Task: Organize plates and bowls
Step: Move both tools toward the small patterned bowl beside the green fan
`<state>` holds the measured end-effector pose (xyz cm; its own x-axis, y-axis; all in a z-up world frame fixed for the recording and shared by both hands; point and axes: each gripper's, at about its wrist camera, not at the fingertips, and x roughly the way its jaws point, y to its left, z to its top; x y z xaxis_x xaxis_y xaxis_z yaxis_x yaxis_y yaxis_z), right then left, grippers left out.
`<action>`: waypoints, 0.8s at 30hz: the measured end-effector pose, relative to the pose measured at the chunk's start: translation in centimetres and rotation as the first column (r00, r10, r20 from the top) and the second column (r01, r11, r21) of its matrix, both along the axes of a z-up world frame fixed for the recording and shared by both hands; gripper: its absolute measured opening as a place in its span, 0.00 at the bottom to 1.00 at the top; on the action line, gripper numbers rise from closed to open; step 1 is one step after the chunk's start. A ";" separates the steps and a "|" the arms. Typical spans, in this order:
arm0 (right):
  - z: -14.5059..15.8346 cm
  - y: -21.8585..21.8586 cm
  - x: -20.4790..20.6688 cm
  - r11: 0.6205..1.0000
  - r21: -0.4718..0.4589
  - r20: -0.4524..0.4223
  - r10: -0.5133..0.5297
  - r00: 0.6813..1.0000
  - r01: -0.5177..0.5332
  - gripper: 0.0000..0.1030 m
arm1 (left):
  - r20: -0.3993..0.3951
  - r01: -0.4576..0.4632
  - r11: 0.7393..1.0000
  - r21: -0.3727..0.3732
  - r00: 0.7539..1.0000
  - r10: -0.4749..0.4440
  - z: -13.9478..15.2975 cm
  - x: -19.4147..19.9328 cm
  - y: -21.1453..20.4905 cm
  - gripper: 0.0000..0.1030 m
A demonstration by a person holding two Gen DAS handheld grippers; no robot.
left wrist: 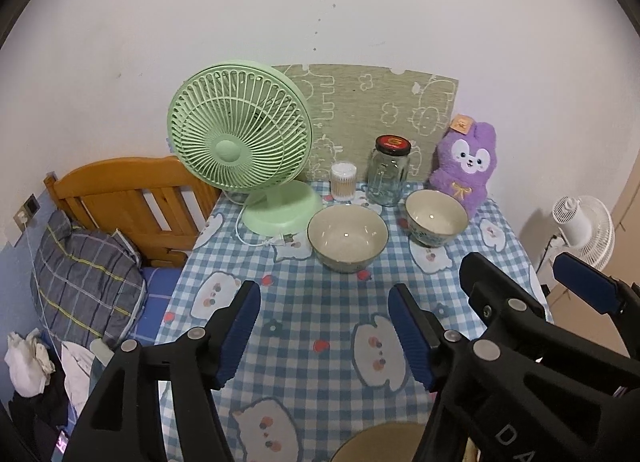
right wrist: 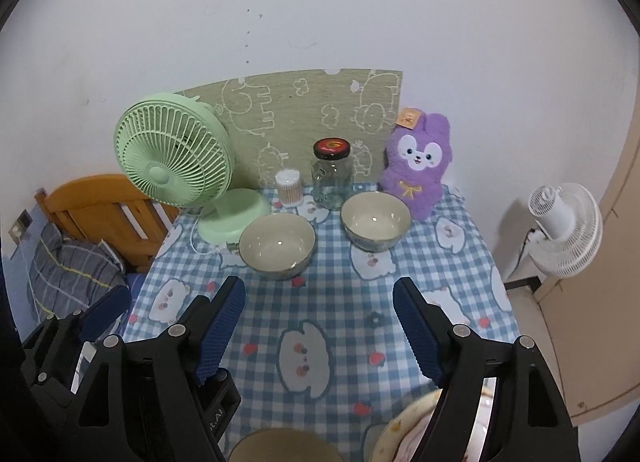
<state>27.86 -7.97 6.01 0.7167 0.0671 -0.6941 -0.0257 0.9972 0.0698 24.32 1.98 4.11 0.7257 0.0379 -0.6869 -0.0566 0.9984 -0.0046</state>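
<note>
Two cream bowls stand on the blue checked tablecloth [left wrist: 320, 326]. The wider bowl [left wrist: 347, 238] [right wrist: 277, 245] is left of the smaller patterned bowl [left wrist: 436, 217] [right wrist: 375, 220]. My left gripper [left wrist: 324, 328] is open and empty, above the cloth in front of the wider bowl. My right gripper [right wrist: 319, 324] is open and empty, in front of both bowls; it also shows in the left wrist view [left wrist: 516, 282]. A tan round dish [left wrist: 376, 442] [right wrist: 284, 445] and a pale plate [right wrist: 404, 430] lie at the near edge, partly hidden.
At the back stand a green desk fan [left wrist: 240, 130], a cotton swab tub [left wrist: 343, 181], a glass jar with a red lid [left wrist: 389, 172] and a purple plush rabbit [left wrist: 466, 166]. A wooden bed frame [left wrist: 132, 198] is left; a white fan [right wrist: 564, 230] right.
</note>
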 end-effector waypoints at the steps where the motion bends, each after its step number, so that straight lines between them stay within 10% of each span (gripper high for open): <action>1: -0.1 -0.1 0.6 1.000 0.002 -0.002 0.009 1.000 -0.009 0.78 | 0.000 -0.005 1.000 0.001 1.000 0.005 0.0 0.4 -0.1 0.67; 24: -4.8 -1.0 11.7 0.993 0.026 -0.022 0.113 0.993 -0.113 0.88 | -0.012 -0.106 0.994 0.027 0.994 0.106 -3.6 9.9 -1.1 0.77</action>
